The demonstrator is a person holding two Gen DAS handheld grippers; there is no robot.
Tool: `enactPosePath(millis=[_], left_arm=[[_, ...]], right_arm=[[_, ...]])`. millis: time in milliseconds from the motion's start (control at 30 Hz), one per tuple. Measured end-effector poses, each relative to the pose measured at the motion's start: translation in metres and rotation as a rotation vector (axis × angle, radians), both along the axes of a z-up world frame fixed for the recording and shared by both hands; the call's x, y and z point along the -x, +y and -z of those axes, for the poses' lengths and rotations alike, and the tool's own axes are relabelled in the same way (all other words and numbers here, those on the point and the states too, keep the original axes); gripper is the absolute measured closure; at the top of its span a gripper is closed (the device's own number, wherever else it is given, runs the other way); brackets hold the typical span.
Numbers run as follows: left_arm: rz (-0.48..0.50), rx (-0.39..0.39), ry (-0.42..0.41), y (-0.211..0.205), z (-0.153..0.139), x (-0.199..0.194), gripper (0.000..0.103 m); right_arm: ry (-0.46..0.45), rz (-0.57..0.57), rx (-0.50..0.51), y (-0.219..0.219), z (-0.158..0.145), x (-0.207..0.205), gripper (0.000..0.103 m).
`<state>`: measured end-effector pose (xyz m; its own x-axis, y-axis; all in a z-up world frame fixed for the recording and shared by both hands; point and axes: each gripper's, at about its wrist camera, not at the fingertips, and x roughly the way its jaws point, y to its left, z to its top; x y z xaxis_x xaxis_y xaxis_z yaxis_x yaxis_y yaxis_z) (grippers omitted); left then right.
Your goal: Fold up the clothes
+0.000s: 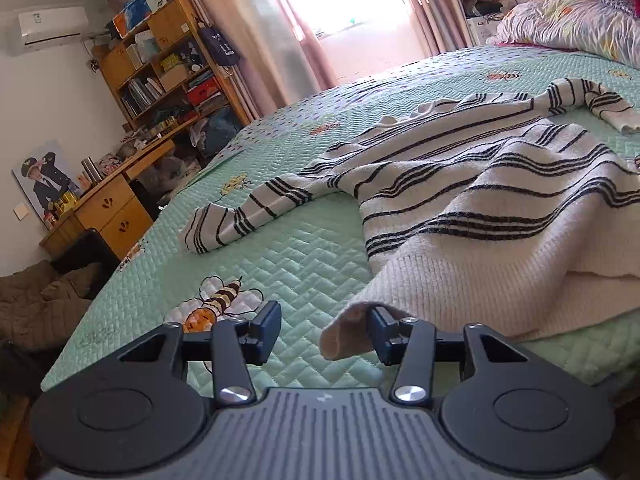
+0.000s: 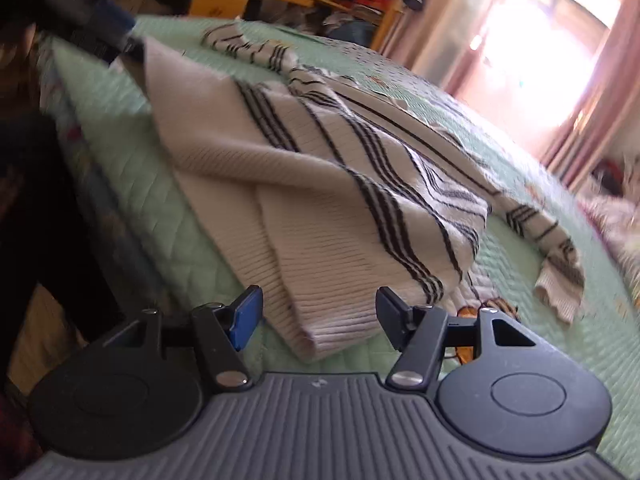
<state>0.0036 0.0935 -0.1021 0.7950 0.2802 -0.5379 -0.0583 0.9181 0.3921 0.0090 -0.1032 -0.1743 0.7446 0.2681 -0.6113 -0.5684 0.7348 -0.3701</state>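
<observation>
Atop the green quilt (image 1: 304, 248) lies the striped sweater (image 1: 480, 184), hem toward both tools, long axis running away. L gripper (image 1: 324, 332) jaws apart, hem corner loose btwn; R gripper (image 2: 320, 312) apart, straddling hem fold.

the sweater (image 1: 472, 184) lies spread on the bed (image 1: 288, 256), its hem toward the near edge and its two sleeves out to left and right, with a pillow (image 1: 568, 28) behind it at the far right. the left gripper (image 1: 324, 332) sits at the hem's near left corner, which lies between its parted fingers, and the right gripper (image 2: 318, 312) sits before the hem's folded near end. left of the bed stand a desk (image 1: 108, 204) and a bookshelf (image 1: 168, 60), and curtains (image 1: 240, 24) hang behind.
</observation>
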Motion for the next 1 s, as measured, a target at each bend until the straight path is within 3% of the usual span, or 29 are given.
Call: enactPosePath(millis=[133,233,367,533,800,900,1000], left_arm=[[0.014,0.083,0.01,0.005,-0.01,-0.005,0.035],[0.004,0.172,0.024,0.013,-0.017,-0.006,0.022],[-0.04,0.315,0.059,0.035,-0.023,-0.008,0.013],[-0.124,0.425,0.105,0.063,-0.018,-0.009,0.013],[-0.099,0.426,0.105,0.058,-0.023,-0.01,0.012],[-0.078,0.426,0.109,0.046,-0.023,-0.014,0.012],[-0.055,0.419,0.115,0.035,-0.023,-0.015,0.011]], right_arm=[[-0.094,0.015,0.094,0.006,0.0,0.005,0.039],[-0.089,0.029,0.088,0.0,-0.002,0.001,0.039],[-0.111,0.02,0.112,0.002,0.001,0.0,0.038],[-0.147,-0.053,0.196,0.016,0.01,0.0,0.038],[-0.146,-0.04,0.216,0.002,0.008,0.002,0.039],[-0.193,-0.071,0.244,0.013,0.015,0.0,0.041],[-0.212,-0.091,0.237,0.02,0.018,0.0,0.063]])
